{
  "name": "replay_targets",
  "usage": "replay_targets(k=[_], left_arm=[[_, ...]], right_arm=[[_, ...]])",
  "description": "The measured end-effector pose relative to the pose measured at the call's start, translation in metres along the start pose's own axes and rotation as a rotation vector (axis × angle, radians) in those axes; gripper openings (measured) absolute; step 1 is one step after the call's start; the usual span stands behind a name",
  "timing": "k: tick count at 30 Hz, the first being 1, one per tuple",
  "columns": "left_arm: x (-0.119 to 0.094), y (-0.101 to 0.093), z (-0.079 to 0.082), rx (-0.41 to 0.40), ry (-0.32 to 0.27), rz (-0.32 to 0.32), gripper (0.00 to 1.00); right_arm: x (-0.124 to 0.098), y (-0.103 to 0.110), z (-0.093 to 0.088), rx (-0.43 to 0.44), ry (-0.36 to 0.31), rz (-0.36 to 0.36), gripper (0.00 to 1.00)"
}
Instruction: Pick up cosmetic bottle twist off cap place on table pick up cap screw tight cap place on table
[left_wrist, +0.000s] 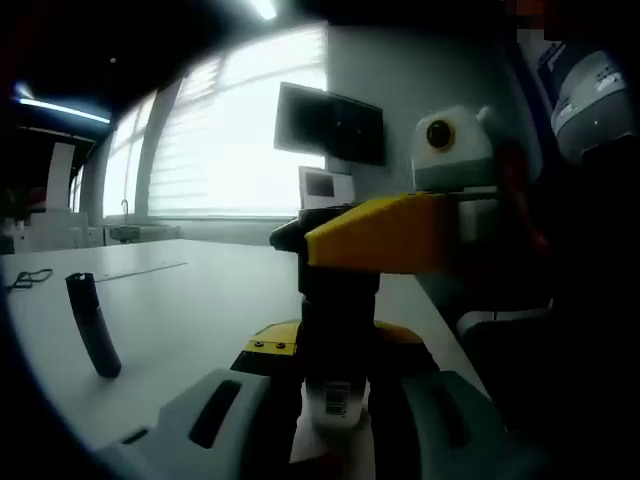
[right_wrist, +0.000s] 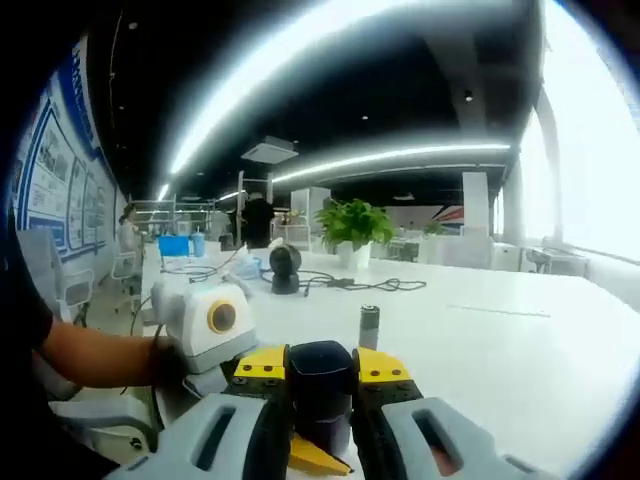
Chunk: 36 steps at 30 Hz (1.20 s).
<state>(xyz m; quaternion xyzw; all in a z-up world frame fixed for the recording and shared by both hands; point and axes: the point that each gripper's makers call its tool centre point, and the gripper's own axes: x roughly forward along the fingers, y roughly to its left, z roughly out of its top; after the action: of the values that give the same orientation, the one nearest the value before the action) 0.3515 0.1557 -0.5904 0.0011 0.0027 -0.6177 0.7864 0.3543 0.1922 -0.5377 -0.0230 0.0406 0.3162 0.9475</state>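
Bottle: I see the cosmetic bottle lifted over the table, its white body clamped in my left gripper.
Cap: the dark cap tops the bottle, pinched by my right gripper.
Handling: I judge it light, rigid, smooth plastic; likely slippery, so grip body low, cap at its sides.
Nearby: a dark tube stands left of the bottle.

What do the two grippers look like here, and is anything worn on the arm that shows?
Both grippers, left and right, have grey jaws with dark slots and yellow tips. The left gripper carries a white box. In the right gripper view, a dark glove or cuff shows at the wrist.
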Motion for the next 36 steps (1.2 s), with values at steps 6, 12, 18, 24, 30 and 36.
replay_targets(k=[6, 12, 18, 24, 30, 36], left_arm=[[0.0001, -0.0009, 0.0004, -0.002, 0.0, 0.002, 0.15], [-0.0002, -0.0011, 0.0005, -0.002, 0.0, 0.005, 0.15], [0.0, -0.0014, 0.0007, 0.001, 0.001, 0.001, 0.15], [-0.0002, -0.0018, 0.0007, -0.001, 0.001, -0.001, 0.15], [0.0002, -0.0011, 0.0005, -0.003, 0.0, 0.003, 0.15], [0.0001, -0.0011, 0.0005, 0.002, 0.0, 0.003, 0.15]], right_arm=[[-0.0013, -0.0035, 0.0004, 0.006, -0.029, -0.107, 0.17], [-0.0017, -0.004, 0.0012, -0.008, -0.051, -0.191, 0.17], [-0.0057, -0.0053, 0.0016, 0.001, -0.092, -0.298, 0.17], [-0.0073, -0.0057, 0.0022, -0.005, -0.104, -0.347, 0.17], [-0.0066, -0.0083, 0.0024, -0.011, -0.105, -0.3, 0.17], [-0.0101, -0.0073, 0.0056, -0.011, -0.118, -0.218, 0.29]])
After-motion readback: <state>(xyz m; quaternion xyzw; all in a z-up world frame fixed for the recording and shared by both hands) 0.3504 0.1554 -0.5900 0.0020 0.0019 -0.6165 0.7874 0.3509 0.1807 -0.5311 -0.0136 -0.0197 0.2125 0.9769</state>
